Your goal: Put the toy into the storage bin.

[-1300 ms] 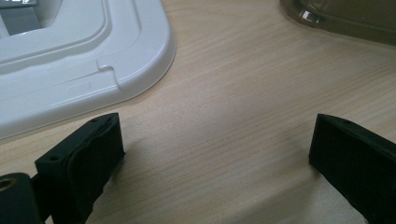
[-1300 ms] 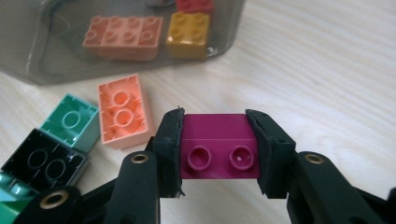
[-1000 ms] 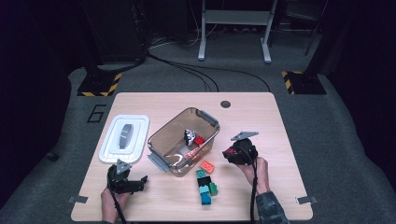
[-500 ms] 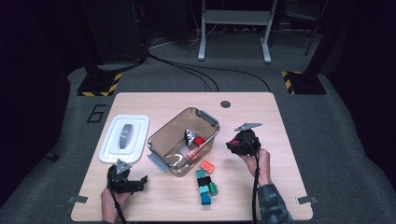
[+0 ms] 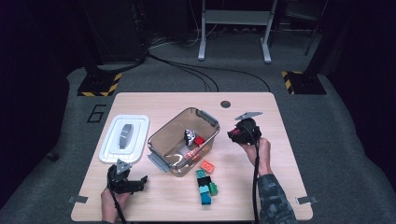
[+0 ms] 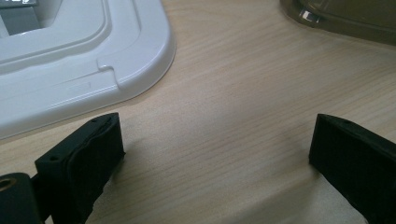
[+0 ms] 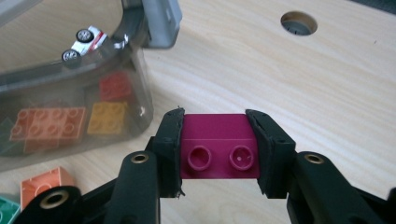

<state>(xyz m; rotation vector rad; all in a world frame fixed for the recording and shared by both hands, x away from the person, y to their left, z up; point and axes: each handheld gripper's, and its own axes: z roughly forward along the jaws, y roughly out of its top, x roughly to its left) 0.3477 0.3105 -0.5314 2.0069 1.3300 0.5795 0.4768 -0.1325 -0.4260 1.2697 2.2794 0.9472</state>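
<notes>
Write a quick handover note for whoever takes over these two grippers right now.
Right gripper: shut on a magenta plastic building brick, held above the table right of the clear brown plastic bin.
Left gripper: open, nothing between its jaws, near the white plastic lid.
Done: a toy car and some bricks are in the bin.
Left: bin the magenta brick, then the loose bricks in front of the bin.

floor mat [image 5: 88, 100]: large numeral "6" in dark paint, left of the worktop [image 5: 154, 100], high view | hazard blocks [image 5: 99, 84]: yellow-and-black warning stripes on the two stand feet behind the worktop, no wording | white lid [image 5: 124, 138]: dark mark at top edge in left gripper view, cut off, unreadable | no other text legible
</notes>
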